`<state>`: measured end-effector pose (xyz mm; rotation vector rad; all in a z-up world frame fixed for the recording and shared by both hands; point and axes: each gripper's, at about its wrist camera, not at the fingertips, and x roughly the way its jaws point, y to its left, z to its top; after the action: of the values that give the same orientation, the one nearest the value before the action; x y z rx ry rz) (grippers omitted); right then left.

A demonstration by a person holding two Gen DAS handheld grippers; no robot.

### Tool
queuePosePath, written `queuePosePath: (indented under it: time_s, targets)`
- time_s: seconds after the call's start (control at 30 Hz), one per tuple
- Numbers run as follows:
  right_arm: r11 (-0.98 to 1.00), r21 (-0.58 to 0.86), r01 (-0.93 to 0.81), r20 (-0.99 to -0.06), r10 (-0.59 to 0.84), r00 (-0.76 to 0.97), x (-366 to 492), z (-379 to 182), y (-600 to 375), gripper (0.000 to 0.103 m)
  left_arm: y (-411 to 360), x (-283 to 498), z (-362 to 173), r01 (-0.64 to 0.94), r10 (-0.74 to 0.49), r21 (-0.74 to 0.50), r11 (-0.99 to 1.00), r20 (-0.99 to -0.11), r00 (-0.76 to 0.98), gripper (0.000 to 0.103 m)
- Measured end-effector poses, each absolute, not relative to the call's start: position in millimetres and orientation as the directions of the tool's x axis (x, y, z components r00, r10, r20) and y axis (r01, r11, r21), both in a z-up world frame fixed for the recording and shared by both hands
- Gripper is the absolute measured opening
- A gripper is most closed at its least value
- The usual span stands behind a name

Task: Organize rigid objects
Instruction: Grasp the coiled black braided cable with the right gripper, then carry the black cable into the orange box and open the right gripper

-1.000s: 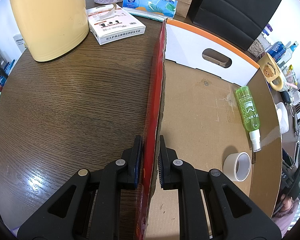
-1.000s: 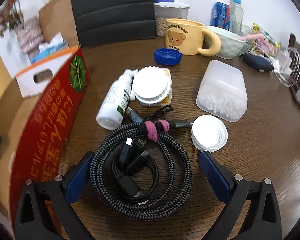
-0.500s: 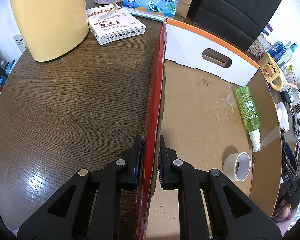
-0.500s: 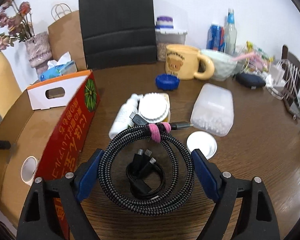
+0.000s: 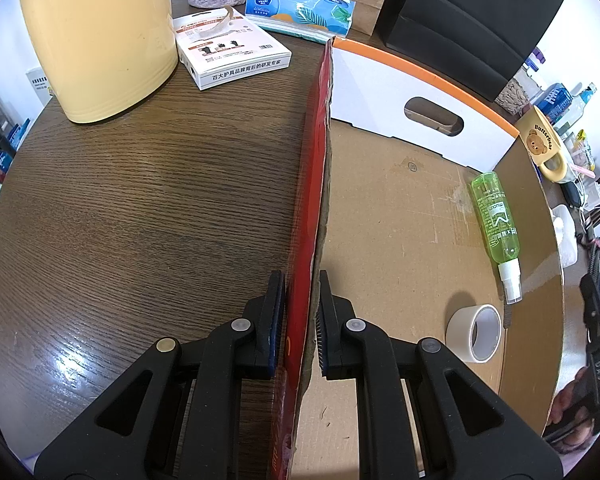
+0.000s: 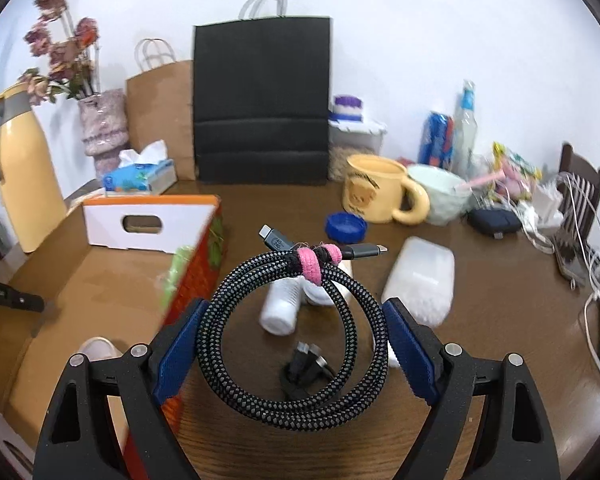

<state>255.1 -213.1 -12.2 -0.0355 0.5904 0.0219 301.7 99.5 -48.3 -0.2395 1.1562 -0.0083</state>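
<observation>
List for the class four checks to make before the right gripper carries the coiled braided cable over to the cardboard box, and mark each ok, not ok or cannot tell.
1. Right gripper holds the coiled black-and-grey braided cable with the pink strap between both blue pads, lifted off the table: ok.
2. Left gripper is clamped on the red side wall of the open cardboard box, steadying it: ok.
3. Bare box floor is left beside the green spray bottle and the white tape roll: ok.
4. The small black cable bundle below the coil hangs free of it: cannot tell.
</observation>
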Motion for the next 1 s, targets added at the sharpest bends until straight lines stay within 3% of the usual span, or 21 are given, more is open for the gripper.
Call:
queuePosePath:
  time_s: [0.43, 1.0]
  targets:
    - [0.962, -0.157, -0.223, -0.558, 0.100, 0.824, 281, 24, -138, 0.091, 99, 302, -48, -0.117, -0.130, -0.192, 0.974, -0.905, 0.406, 0.010]
    - [0.900, -0.250, -0.356, -0.663, 0.109, 0.740, 322, 7, -71, 0.091, 99, 302, -48, -0.117, -0.130, -0.192, 0.974, -0.905, 0.406, 0.010]
